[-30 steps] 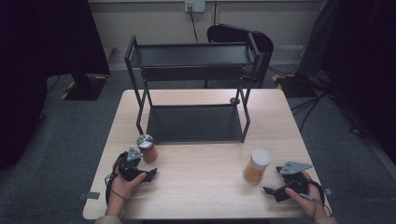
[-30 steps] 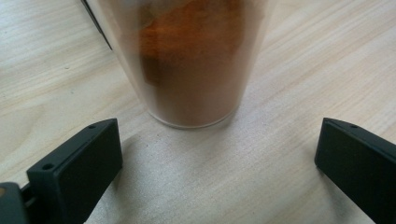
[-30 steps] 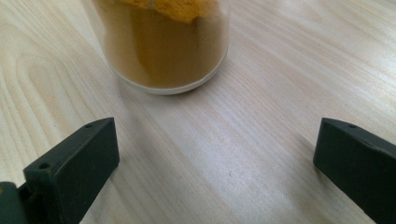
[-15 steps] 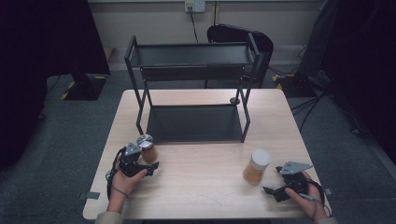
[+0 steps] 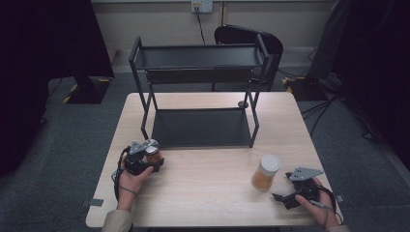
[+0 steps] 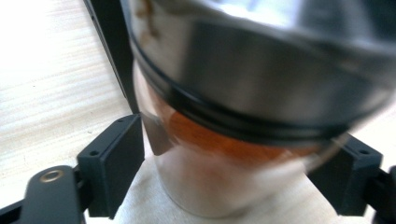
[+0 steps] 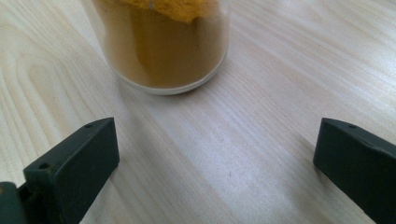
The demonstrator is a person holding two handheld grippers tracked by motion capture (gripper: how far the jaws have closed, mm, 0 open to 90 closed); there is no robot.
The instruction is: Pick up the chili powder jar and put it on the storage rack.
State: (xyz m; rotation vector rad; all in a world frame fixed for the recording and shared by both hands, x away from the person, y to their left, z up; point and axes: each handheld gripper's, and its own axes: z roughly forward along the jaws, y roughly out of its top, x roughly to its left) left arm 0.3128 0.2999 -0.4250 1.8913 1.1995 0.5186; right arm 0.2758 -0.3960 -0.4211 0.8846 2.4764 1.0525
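Black rack stands just behind the gripped jar.

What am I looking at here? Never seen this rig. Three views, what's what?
No robot arm: a person sits at a wooden table and holds a two-jaw gripper in each hand. The high view looks down from above the person's side. The other two views come from cameras riding on the grippers, looking along their black jaws.

On the table stand a black two-tier rack and two jars. The left gripper has its jaws on either side of the jar with the metal lid, tilted, reddish contents; whether they are pressing it, I cannot tell. The right gripper is open, with the white-lidded jar of orange-brown powder standing just ahead of it, untouched.
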